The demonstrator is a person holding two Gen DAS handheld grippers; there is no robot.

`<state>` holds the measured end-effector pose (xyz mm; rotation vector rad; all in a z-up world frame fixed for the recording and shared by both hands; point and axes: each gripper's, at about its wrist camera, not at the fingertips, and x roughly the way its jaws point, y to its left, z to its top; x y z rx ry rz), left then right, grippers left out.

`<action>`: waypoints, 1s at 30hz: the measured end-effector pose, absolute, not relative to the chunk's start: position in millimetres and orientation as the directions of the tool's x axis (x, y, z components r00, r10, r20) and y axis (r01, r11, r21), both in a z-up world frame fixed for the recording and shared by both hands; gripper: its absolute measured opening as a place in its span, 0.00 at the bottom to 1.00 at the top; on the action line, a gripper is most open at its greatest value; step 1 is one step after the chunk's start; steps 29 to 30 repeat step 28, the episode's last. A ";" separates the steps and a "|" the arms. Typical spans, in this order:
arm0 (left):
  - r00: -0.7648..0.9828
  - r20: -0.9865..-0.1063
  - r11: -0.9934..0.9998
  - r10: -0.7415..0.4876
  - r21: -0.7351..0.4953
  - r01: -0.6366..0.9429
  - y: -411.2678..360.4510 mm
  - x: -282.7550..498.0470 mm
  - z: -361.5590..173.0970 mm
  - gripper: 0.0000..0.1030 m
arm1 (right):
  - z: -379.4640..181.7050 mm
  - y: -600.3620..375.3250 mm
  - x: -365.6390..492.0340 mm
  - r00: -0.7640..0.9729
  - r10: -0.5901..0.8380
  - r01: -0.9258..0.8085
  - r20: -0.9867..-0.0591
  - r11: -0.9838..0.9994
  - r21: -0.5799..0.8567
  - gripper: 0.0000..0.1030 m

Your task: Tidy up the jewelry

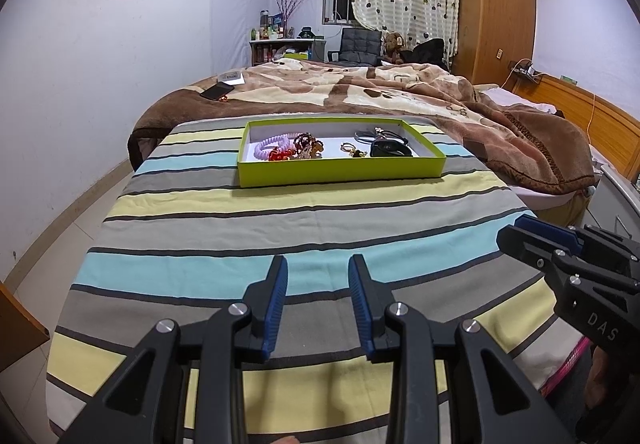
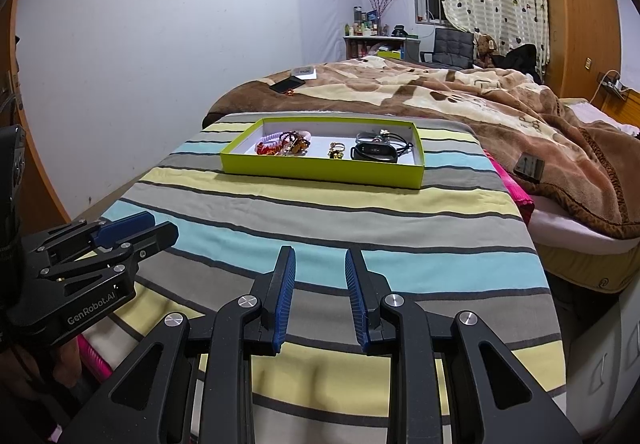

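Note:
A lime-green tray point(image 1: 340, 171) point(image 2: 320, 173) rests at the far end of a striped cloth point(image 1: 280, 228) point(image 2: 340, 219). Inside lie a pink coiled bracelet point(image 1: 272, 145), red and brown beaded pieces point(image 1: 306, 145) point(image 2: 290, 143), a small gold piece point(image 1: 352, 149) point(image 2: 336, 151), and a black band with cords point(image 1: 388, 145) point(image 2: 374, 152). My left gripper point(image 1: 318, 268) hovers open over the near cloth, nothing between its blue pads. My right gripper point(image 2: 320, 260) is likewise open and empty, well short of the tray. Each gripper shows at the other view's edge: the right gripper point(image 1: 532, 232), the left gripper point(image 2: 136, 228).
Behind the tray spreads a brown patterned blanket point(image 1: 380, 91) over a bed, with a black phone point(image 1: 217, 91) point(image 2: 287, 84) and a white box point(image 1: 232, 76) on it. A small dark card point(image 2: 529, 167) lies on the blanket. A wardrobe point(image 1: 496, 11), chair and shelf stand far back.

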<state>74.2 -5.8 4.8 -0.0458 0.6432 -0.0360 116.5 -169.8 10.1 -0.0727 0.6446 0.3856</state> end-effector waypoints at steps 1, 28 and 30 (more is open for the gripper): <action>0.800 -0.599 0.998 -0.046 -0.052 0.018 -5.8 74.0 4.2 0.32 | 10.1 -169.8 116.5 0.731 0.328 -0.372 -0.599 0.927 0.053 0.26; 0.794 -0.606 0.999 -0.041 -0.041 0.020 -4.8 71.3 4.7 0.32 | 10.1 -170.5 115.9 0.732 0.327 -0.372 -0.598 0.927 0.053 0.26; 0.794 -0.606 0.999 -0.041 -0.041 0.020 -4.8 71.3 4.7 0.32 | 10.1 -170.5 115.9 0.732 0.327 -0.372 -0.598 0.927 0.053 0.26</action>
